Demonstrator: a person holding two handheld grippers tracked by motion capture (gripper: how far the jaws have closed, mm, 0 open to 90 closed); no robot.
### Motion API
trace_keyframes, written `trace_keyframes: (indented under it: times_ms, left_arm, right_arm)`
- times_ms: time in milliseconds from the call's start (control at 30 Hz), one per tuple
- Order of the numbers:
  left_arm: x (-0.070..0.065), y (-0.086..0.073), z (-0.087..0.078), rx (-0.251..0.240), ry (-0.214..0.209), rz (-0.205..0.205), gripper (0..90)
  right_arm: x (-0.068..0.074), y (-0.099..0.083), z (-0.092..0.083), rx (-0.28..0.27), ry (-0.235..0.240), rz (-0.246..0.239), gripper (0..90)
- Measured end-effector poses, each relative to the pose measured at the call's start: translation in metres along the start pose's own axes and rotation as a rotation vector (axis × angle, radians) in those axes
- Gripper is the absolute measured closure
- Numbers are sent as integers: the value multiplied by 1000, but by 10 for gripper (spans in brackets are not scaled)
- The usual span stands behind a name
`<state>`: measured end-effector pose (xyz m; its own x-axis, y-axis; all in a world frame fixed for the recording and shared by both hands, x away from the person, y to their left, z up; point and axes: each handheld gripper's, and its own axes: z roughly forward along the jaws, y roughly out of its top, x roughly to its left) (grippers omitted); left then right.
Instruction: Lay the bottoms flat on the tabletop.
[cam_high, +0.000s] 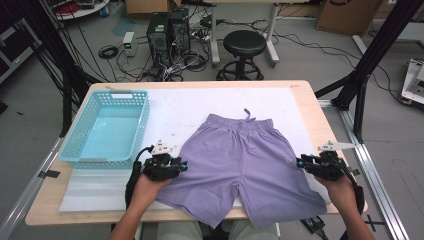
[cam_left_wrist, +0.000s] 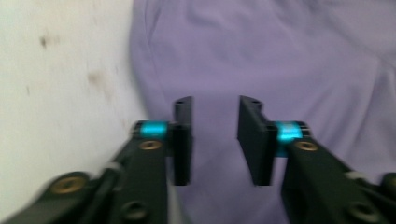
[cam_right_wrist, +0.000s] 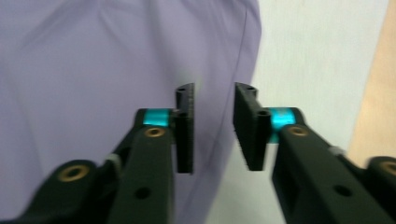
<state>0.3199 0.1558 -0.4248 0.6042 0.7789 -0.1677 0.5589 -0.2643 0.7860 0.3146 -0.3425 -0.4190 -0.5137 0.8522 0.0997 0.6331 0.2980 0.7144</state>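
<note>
At the far left of the bench the turquoise basket sits near the left edge, well apart from the shorts, with a strip of bare white mat between them. Your left gripper rests at the left side seam of the lilac shorts, jaws parted and released, with cloth under the gap but nothing pinched. The shorts lie flat in the middle of the mat, waistband away from you, and both leg hems reach the near bench edge. Your right gripper mirrors it at the right seam, jaws likewise apart and gripping nothing, close to the right bench edge. Both gripper views are blurred. Your forearms come in low, each hand wrapped around its gripper, pointing inward.
</note>
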Motion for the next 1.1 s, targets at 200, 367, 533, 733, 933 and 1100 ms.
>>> trace_keyframes:
  times_ms: [200, 367, 533, 733, 933, 1100]
  left_arm:
    - [11, 37, 17, -92, 1, -24, 501]
    - [16, 60, 25, -167, -5, 17, 456]
    - [19, 72, 40, -163, -10, 28, 451]
    - [21, 78, 62, -101, -3, 40, 439]
    - [26, 83, 91, -29, -8, 46, 441]
    - [25, 80, 115, 50, 50, 76, 513]
  right_arm:
    - [-2, 45, 28, -35, 31, -14, 496]
    - [0, 62, 35, -76, 7, -15, 458]
    - [1, 69, 43, -55, 6, -16, 458]
    - [8, 85, 59, -21, -5, -46, 454]
    - [6, 94, 91, 45, -42, -54, 548]
    - [-1, 92, 112, 96, -115, -44, 709]
